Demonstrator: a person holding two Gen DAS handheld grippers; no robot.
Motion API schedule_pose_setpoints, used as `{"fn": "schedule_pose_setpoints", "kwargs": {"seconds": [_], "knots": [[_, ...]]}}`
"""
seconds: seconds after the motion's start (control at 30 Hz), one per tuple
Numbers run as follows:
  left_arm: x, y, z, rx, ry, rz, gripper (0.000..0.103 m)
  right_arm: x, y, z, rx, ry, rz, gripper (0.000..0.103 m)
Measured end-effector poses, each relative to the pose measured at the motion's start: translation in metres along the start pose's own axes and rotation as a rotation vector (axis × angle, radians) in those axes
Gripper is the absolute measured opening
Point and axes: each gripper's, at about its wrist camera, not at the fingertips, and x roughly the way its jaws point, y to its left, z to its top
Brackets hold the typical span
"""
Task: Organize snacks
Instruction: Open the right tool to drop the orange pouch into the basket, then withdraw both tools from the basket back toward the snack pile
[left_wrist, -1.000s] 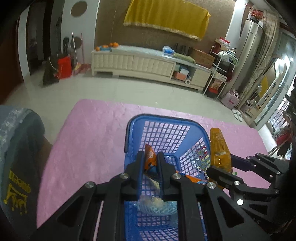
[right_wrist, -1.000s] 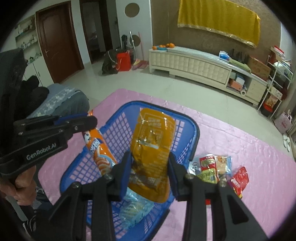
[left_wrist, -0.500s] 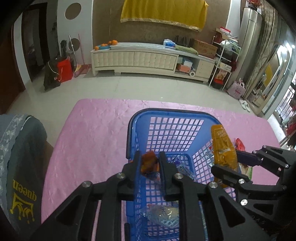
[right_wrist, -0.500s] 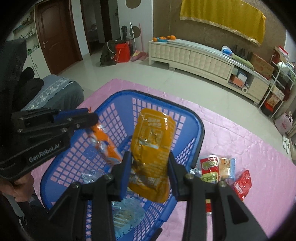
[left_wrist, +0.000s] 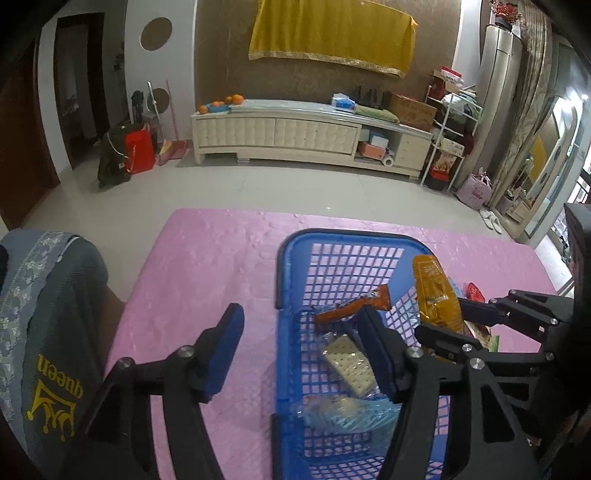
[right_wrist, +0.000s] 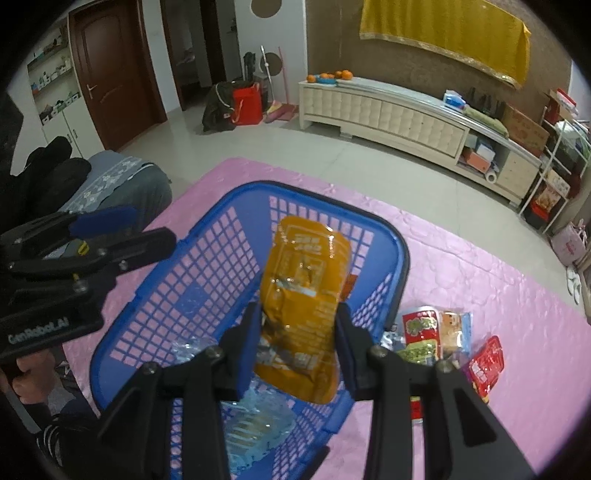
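Roughly halfway is how the sorting is judged to stand. A blue basket (right_wrist: 400, 254) is set on a pink-covered surface, and three snacks are already seen lying inside it: an orange wrapped bar (left_wrist: 352, 309), a clear packet of crackers (left_wrist: 349, 363) and a bluish clear-wrapped pack (left_wrist: 343, 411). Several small packets (right_wrist: 437, 334) are left outside, just beside the basket's right wall, a red one (right_wrist: 485, 360) among them.

The right hand-held gripper (right_wrist: 299, 332) is closed on an orange pouch (right_wrist: 304, 291), which is gripped across its lower half and held over the basket interior. The pouch's long axis is run forward along the fingers, with its free end pointed away toward the basket's far rim and tilted slightly upward.

The left hand-held gripper (left_wrist: 301, 349) is spread wide and nothing is held in it; one finger is placed outside the basket's left wall, the other over the inside.
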Motion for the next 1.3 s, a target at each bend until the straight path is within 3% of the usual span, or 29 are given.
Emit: {"fn": "schedule_pose_setpoints", "kwargs": {"seconds": [0.37, 0.47, 0.63, 0.8, 0.93, 1.07, 1.3], "knots": [[-0.003, 0.026, -0.016, -0.027, 0.027, 0.029, 0.065, 0.031, 0.025, 0.003, -0.024, 0.063, -0.007, 0.043], [-0.005, 0.029, -0.017, -0.036, 0.023, 0.029, 0.065, 0.034, 0.024, 0.003, 0.001, 0.065, -0.037, 0.062], [-0.011, 0.028, -0.020, -0.050, 0.021, 0.026, 0.065, 0.026, 0.017, 0.005, 0.046, 0.041, -0.044, 0.084], [-0.026, 0.018, -0.022, -0.037, 0.005, 0.026, 0.065, 0.001, 0.014, 0.001, 0.052, 0.010, -0.041, 0.086], [-0.046, 0.003, -0.022, -0.005, -0.022, 0.024, 0.072, -0.022, 0.010, -0.005, 0.042, -0.015, -0.054, 0.087], [-0.069, -0.022, -0.019, 0.033, -0.052, 0.011, 0.078, -0.057, -0.001, -0.017, 0.054, -0.045, -0.065, 0.087], [-0.111, -0.075, -0.019, 0.112, -0.108, -0.032, 0.079, -0.120, -0.034, -0.039, 0.115, -0.097, -0.111, 0.087]]}}
